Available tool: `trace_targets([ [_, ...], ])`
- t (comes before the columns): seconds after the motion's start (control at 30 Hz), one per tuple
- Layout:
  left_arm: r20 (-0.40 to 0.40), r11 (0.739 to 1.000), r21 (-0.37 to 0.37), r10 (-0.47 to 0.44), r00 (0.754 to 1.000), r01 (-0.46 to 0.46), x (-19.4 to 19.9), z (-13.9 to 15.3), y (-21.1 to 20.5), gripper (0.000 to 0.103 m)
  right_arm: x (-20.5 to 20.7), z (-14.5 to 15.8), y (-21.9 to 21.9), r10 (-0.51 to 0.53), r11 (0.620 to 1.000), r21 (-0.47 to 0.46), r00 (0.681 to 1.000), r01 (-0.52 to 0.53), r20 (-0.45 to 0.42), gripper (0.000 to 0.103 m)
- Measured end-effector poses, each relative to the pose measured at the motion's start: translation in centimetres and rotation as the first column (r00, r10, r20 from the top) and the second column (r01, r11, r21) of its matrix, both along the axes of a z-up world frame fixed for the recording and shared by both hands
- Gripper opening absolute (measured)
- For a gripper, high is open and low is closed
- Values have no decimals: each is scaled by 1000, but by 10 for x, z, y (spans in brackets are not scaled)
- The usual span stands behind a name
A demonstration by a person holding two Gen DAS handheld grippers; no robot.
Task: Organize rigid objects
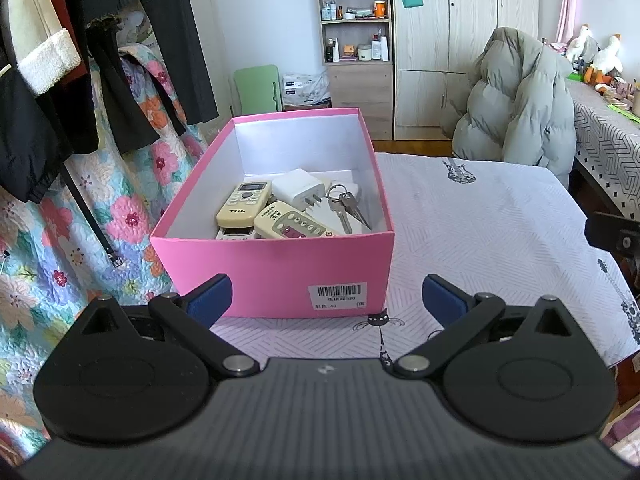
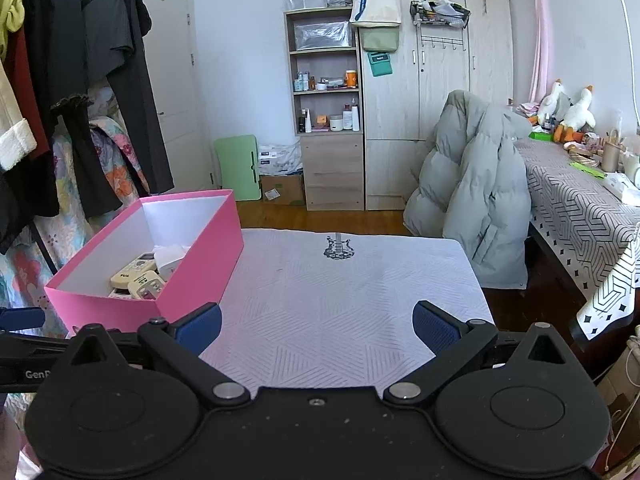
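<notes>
- Remotes (image 1: 244, 204), a white charger (image 1: 298, 190) and keys (image 1: 346, 206) lie piled in the pink box (image 1: 276, 272) on the table's (image 1: 500, 232) left side, likely gathered there as the sorted set.
- Left gripper (image 1: 326, 300) hangs just before the box's near wall, jaws spread wide and empty.
- Right gripper (image 2: 316, 326) faces the bare cloth, jaws spread too, holding nothing.
- Nothing loose shows on the cloth, so the sorting looks about finished.
- Box sits close to the table's left edge; open room lies to its right.

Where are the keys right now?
The keys lie inside the pink box, on its right side in the left wrist view, right beside the white charger.
</notes>
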State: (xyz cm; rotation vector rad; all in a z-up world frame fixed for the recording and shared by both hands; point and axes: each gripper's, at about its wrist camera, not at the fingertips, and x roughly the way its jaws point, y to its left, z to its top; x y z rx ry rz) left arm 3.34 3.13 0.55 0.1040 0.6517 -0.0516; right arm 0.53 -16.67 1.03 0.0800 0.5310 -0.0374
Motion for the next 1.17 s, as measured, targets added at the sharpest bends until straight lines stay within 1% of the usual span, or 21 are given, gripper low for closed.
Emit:
trace_targets([
  [0.3, 3, 1000, 6, 23, 1000, -23, 1, -2, 3, 103, -2, 0, 0, -8, 1000, -9, 1000, 8, -4, 103],
  [0.53, 24, 1000, 22, 16, 1000, -17, -2, 0, 1, 103, -3, -1, 3, -10, 1000, -21, 1000, 9, -9, 103],
  [0.8, 18, 1000, 28, 9, 1000, -10, -5, -1, 1, 103, -5, -2, 5, -1, 1000, -27, 1000, 1, -12, 103],
  [0.93, 32, 999, 40, 14, 999, -16, -8, -2, 0, 103, -5, -2, 4, 0, 1000, -27, 1000, -1, -15, 103],
  [1.17, 33, 999, 40, 13, 999, -15, -8, 0, 0, 103, -5, -2, 4, -3, 1000, -28, 1000, 3, -17, 103],
])
